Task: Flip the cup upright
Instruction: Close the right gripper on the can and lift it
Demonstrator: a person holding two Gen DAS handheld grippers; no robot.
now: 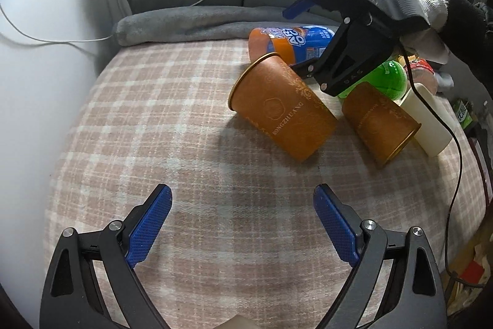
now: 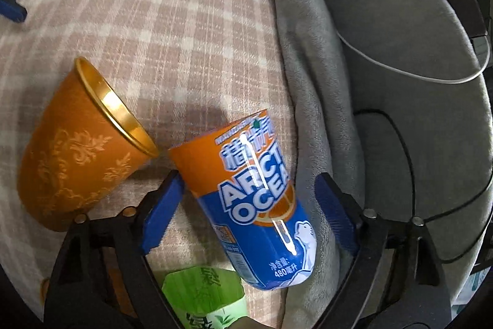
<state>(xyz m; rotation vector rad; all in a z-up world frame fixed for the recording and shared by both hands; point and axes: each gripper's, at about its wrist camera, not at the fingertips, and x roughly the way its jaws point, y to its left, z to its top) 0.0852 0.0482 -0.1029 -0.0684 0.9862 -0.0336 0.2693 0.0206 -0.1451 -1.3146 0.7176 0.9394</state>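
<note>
An orange paper cup with a gold rim [image 1: 282, 110] lies on its side on the plaid cloth, mouth toward the far left; it also shows in the right wrist view [image 2: 74, 156]. A second orange cup [image 1: 377, 122] lies on its side to its right. My left gripper [image 1: 243, 224] is open and empty, well short of the cups. My right gripper [image 2: 249, 205] is open, its jaws on either side of an orange-and-blue Arctic Ocean bottle [image 2: 258, 196] lying on its side; the left pad is close to the bottle, contact unclear. The right gripper body [image 1: 345, 63] shows behind the cups.
A green bottle [image 1: 385, 79] and a cream cylinder [image 1: 431, 122] lie at the right. A grey blanket [image 1: 191, 23] and a grey cushion [image 2: 400, 51] border the far side. A black cable [image 1: 456, 162] hangs at the right. The plaid cloth [image 1: 154, 119] covers the surface.
</note>
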